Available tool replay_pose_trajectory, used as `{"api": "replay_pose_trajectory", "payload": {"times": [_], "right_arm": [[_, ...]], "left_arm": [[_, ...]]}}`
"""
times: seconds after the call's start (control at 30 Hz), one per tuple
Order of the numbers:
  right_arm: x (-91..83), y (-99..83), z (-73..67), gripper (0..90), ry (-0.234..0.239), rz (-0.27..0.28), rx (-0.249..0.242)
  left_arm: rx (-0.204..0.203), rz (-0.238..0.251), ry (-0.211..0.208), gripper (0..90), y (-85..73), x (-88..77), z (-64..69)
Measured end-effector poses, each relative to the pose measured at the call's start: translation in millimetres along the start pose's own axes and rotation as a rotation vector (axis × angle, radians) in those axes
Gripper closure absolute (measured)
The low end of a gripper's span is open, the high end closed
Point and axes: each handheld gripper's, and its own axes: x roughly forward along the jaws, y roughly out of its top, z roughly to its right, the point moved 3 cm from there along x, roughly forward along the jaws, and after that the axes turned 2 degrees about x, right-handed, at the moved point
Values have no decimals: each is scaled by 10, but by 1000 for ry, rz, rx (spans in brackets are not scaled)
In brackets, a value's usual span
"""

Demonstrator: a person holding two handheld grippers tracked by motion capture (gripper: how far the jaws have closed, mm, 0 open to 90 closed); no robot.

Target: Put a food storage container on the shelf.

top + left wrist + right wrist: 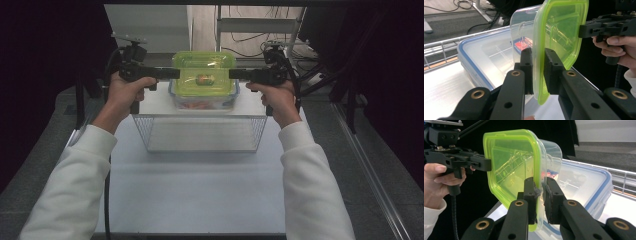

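White worktop (200, 185): green-lidded container (204, 74) lifted above blue-rimmed box (202, 102); left gripper (167, 73) and right gripper (239, 74) fingers clamp its edges; setting down remains.

The green lid (204, 70) is see-through plastic, glossy, with molded ridges catching the light. The clear container (524, 27) under it is smooth glossy plastic too. Right below the lid sits a bigger box (584, 180), frosted plastic with a blue rim, more satin than shiny. The wire basket (202, 134) in front of that box is thin bare metal mesh. Both the left gripper (537, 72) and the right gripper (540, 200) have matt black plastic jaws with brass-looking rivets. The table (195, 200) looks matt white, and the sleeves (75, 190) are soft white cloth.
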Motion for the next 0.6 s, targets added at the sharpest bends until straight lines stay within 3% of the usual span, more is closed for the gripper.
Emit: {"api": "replay_pose_trajectory", "payload": {"times": [0.33,0.6], "right_arm": [[91,99,107,770,-20,12,51],[182,79,176,717,-34,11,88]], "left_arm": [[-53,7,5,735,58,89,-61],[-89,-11,20,689,60,185,-121]]}}
